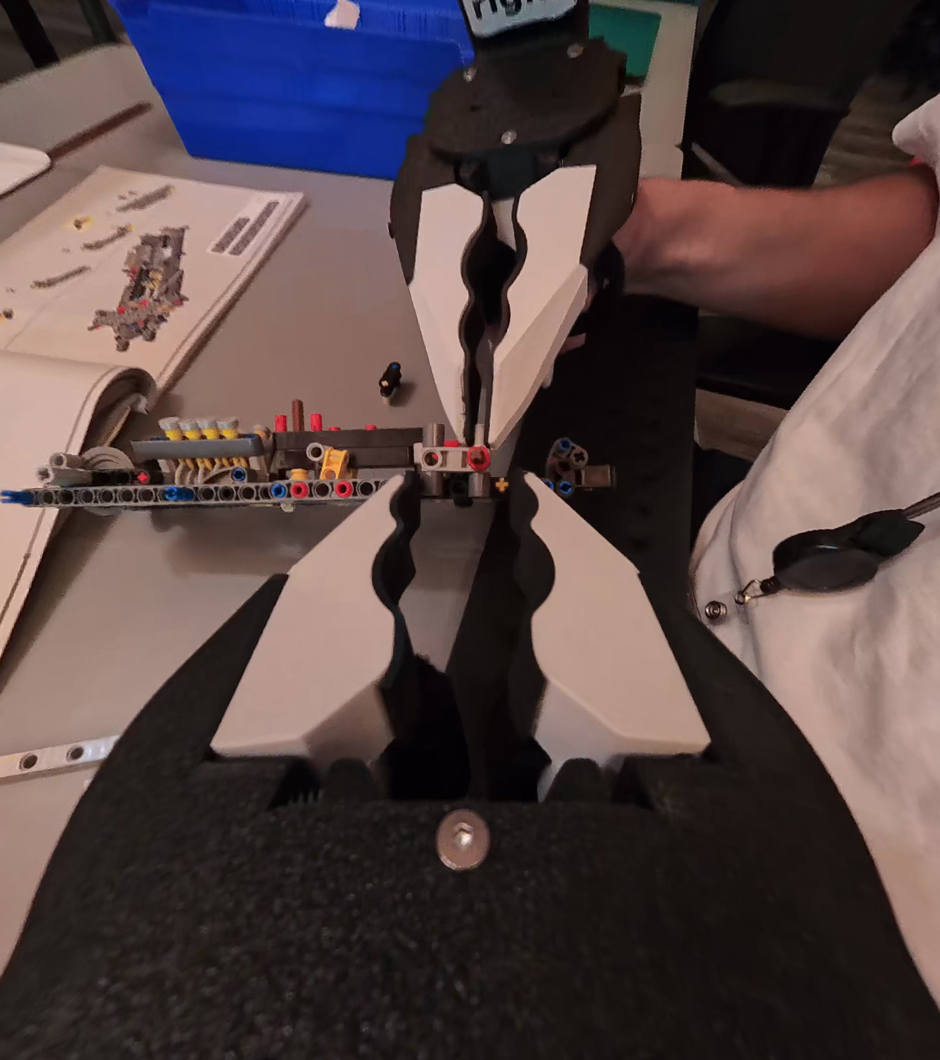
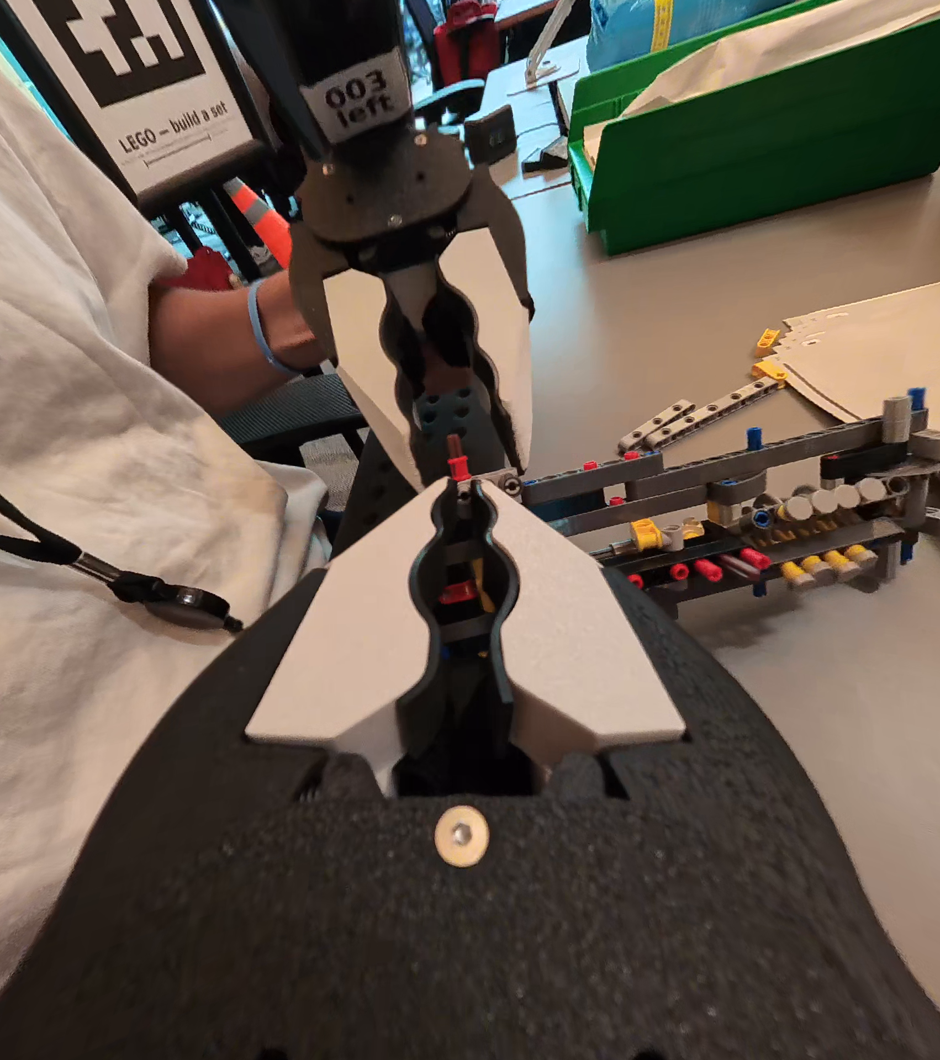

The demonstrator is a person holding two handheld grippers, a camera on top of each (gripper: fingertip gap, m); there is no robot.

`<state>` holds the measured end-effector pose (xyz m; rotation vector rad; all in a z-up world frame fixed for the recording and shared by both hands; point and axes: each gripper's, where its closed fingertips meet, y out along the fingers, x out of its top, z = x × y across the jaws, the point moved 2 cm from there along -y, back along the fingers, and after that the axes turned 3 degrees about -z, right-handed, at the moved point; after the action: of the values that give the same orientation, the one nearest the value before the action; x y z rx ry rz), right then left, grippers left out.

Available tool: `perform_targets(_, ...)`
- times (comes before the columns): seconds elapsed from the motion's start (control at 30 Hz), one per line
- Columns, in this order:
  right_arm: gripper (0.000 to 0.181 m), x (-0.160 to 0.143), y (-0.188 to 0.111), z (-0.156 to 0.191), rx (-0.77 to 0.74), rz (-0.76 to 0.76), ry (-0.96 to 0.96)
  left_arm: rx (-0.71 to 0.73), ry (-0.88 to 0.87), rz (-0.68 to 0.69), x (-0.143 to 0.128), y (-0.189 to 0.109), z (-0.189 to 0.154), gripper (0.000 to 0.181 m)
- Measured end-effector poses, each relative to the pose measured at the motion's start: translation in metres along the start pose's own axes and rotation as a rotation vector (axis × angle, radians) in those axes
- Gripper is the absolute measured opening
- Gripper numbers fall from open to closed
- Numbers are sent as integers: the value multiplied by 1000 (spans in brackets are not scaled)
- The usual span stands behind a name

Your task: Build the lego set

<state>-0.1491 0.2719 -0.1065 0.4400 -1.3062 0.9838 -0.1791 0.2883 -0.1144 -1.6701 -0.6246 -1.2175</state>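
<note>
While my left tongs (image 1: pixel 459 487) straddle the near end of the Lego chassis (image 1: pixel 261 464) on the counter (image 1: pixel 307 321), parted, my right tongs (image 2: pixel 463 487) pinch its grey end connector (image 1: pixel 456 457); light, rigid, but joints pop—hold beams.

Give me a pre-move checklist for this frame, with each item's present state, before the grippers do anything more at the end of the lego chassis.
1. Right gripper closed on something: ok, its tips pinch a small grey piece at the chassis end.
2. Left gripper bracing the chassis: cannot tell; its jaws stand apart around the end, contact unclear.
3. Chassis resting on the table: cannot tell; the held end may be lifted.
4. Red pin at the joint visible: ok, in the left wrist view.
5. Manual open for reference: ok, lying beside the chassis.
6. Loose black part clear of the grippers: ok, apart on the table.
</note>
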Motion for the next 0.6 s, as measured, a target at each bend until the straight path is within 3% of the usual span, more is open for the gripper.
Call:
perform_targets(0.23,4,-1,-1,2,13,-41,41,-9,43,-83,4,3,0,28)
perform_targets(0.6,6,-8,-5,0,14,-37,85,-105,23,-16,-3,15,2,25)
